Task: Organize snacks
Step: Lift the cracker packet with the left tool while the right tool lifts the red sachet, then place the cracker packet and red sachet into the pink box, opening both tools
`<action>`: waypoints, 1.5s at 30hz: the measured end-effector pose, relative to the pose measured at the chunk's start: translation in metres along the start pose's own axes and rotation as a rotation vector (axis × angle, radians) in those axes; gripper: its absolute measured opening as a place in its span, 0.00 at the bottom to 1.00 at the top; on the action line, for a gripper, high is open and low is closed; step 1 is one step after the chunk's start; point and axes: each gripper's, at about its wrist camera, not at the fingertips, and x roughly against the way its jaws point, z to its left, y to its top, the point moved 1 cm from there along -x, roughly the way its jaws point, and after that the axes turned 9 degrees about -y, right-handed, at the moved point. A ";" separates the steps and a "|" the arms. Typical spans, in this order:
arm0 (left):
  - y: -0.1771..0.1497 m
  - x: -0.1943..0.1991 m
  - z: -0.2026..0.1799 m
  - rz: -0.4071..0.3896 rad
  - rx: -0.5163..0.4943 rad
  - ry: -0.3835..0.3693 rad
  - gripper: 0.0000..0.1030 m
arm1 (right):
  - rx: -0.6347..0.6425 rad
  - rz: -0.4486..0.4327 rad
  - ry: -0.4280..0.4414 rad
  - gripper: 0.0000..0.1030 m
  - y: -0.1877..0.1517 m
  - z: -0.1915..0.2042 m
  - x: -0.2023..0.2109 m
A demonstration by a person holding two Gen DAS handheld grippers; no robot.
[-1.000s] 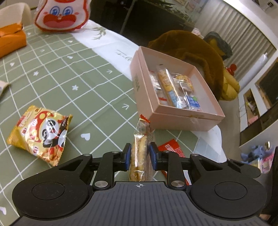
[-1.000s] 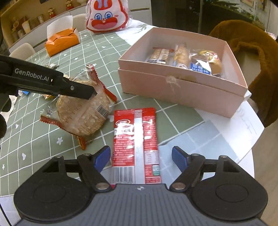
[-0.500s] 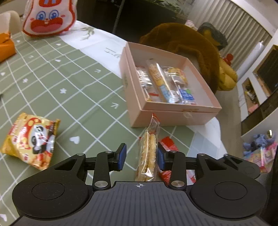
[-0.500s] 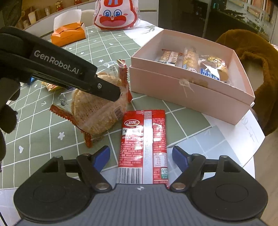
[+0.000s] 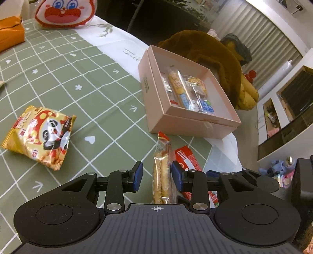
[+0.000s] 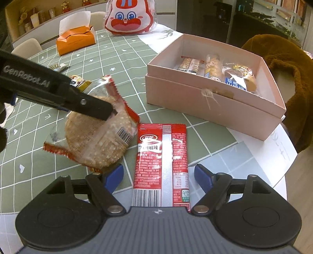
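A round cracker pack in clear wrap with red ends stands on edge between the spread fingers of my left gripper; it leans against the right pad. In the right wrist view the pack looks to rest on the table under the left gripper's finger. My right gripper is open over a flat red snack packet. The pink box holding several snacks sits just beyond, and shows in the right wrist view.
A yellow panda snack bag lies on the green grid tablecloth to the left. An orange tissue box and a rabbit-face bag stand at the far side. A brown fur-covered chair is behind the box. The table edge is close on the right.
My left gripper has opened from its grip on the cracker pack, and the pack has come down beside the red packet. The right gripper has stayed open over the red packet.
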 end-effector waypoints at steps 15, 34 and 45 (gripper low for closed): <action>-0.007 -0.009 0.001 0.052 0.019 -0.002 0.37 | -0.015 -0.007 -0.013 0.79 0.000 0.003 -0.002; -0.017 -0.017 -0.007 0.106 0.057 -0.005 0.24 | -0.029 0.002 -0.005 0.45 -0.004 -0.015 0.010; 0.014 0.035 -0.057 -0.056 0.018 -0.124 0.22 | -0.121 -0.212 -0.012 0.43 0.031 -0.073 0.097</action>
